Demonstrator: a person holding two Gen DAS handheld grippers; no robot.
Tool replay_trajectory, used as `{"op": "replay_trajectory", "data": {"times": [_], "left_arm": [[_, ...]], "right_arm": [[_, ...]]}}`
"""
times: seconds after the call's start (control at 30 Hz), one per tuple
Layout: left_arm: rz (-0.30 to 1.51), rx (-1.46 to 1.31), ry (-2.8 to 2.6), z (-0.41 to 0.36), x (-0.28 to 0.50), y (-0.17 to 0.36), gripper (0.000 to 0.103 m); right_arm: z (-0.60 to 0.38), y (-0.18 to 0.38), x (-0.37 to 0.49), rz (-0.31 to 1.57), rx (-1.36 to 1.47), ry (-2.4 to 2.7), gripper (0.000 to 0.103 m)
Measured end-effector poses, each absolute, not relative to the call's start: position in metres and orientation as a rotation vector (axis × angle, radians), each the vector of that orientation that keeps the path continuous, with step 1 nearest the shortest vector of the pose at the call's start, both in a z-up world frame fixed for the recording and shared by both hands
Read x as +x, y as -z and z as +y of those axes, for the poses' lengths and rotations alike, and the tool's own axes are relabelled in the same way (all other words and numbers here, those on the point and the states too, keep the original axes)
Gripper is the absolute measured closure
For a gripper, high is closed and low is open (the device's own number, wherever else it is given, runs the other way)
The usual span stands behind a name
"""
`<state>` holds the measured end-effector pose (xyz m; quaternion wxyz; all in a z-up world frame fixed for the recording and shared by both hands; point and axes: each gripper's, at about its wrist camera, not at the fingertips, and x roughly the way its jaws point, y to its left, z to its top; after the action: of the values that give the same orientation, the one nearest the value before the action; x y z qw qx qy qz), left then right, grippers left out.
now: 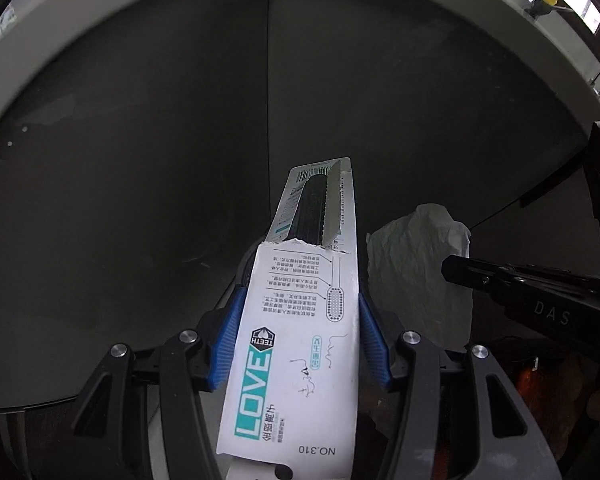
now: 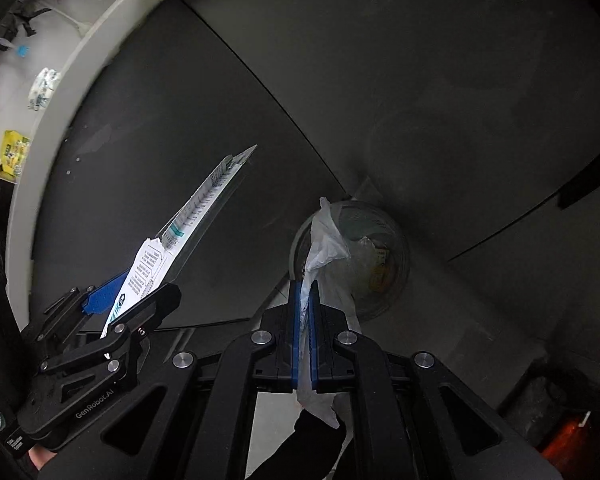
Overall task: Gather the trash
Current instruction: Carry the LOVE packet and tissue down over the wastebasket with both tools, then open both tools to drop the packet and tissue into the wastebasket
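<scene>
Pinching a torn toothbrush package (image 1: pixel 296 344) between blue pads, the left gripper (image 1: pixel 300 344) holds the card by its long edges at the lower centre of the left wrist view, its far end pointing down into a dark bin (image 1: pixel 140 160) with a pale rim (image 1: pixel 80 52). The right gripper (image 2: pixel 305 344) has its fingers (image 2: pixel 296 344) pressed together on a crumpled white tissue (image 2: pixel 324 240), low in the centre of the right wrist view, directly above the bin's round bottom (image 2: pixel 364 256), where some litter already lies. Both pieces seem held over the opening so that they fall inside once let go. The card reads "LOVE", "TEETH" and "NO.310", with small Chinese print, a brush-head diagram and pen scribbles. The left gripper's body reads "GenRobot.AI"; the right's shows "DAS". A yellow packet (image 2: pixel 14 152) lies outside the rim, upper left.
</scene>
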<state>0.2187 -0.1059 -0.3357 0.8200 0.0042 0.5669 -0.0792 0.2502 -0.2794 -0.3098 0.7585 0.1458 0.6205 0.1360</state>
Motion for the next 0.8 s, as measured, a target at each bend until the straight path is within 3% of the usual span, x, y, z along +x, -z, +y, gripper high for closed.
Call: {"op": "replay_trajectory", "data": {"times": [0.2,0.37,0.53,0.67,0.8], "left_arm": [[1.277,0.0,0.169,-0.093,0.241,0.433,0.05],[1.304,0.0,0.154,-0.086,0.259,0.481,0.049],[1.321,-0.03,0.152,-0.078,0.27,0.5,0.043],[1.315,-0.036,0.138,-0.078,0.283,0.497,0.034],[1.311,-0.039,0.13,-0.067,0.28,0.492,0.032]], "right_arm": [[-0.263,0.411,0.272,1.397,0.287,-0.259,0.099],[-0.257,0.469,0.288,1.44,0.301,-0.222,0.099],[-0.255,0.495,0.287,1.448,0.322,-0.207,0.099],[-0.255,0.497,0.288,1.442,0.312,-0.201,0.089],[-0.263,0.489,0.286,1.435,0.311,-0.188,0.087]]}}
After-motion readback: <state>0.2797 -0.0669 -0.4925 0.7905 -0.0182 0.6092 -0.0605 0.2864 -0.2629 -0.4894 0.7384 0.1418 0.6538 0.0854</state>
